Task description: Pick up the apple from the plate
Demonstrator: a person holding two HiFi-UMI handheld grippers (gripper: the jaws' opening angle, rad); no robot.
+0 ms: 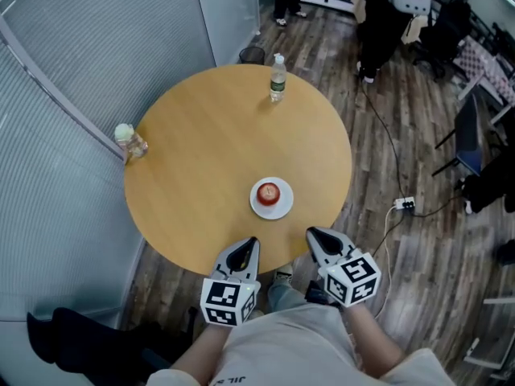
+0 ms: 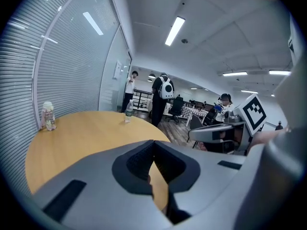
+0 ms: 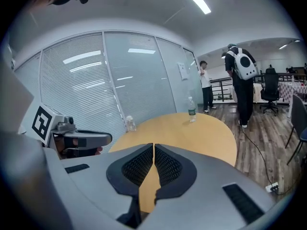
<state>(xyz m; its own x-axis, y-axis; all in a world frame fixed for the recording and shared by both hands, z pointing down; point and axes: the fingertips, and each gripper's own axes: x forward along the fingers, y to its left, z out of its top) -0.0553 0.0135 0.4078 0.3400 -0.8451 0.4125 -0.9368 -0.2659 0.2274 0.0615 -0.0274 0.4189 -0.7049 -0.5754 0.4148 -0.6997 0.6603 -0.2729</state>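
A red apple (image 1: 269, 192) sits on a small white plate (image 1: 259, 208) on the near part of a round wooden table (image 1: 209, 151). My left gripper (image 1: 252, 241) hangs over the table's near edge, left of and below the plate, jaws shut and empty. To its right my right gripper (image 1: 311, 233) is level with it, just below and right of the plate, also shut with nothing held. In the left gripper view the shut left gripper (image 2: 153, 143) hides the plate. The right gripper (image 3: 153, 146) shows pads pressed together; the apple is not visible there.
A clear water bottle (image 1: 277, 79) stands at the table's far edge, and a small clear jar (image 1: 129, 141) sits at its left edge beside the glass wall with blinds (image 1: 72, 79). People stand beyond the table (image 1: 378, 22). A cable and power strip (image 1: 405, 205) lie on the wooden floor at right.
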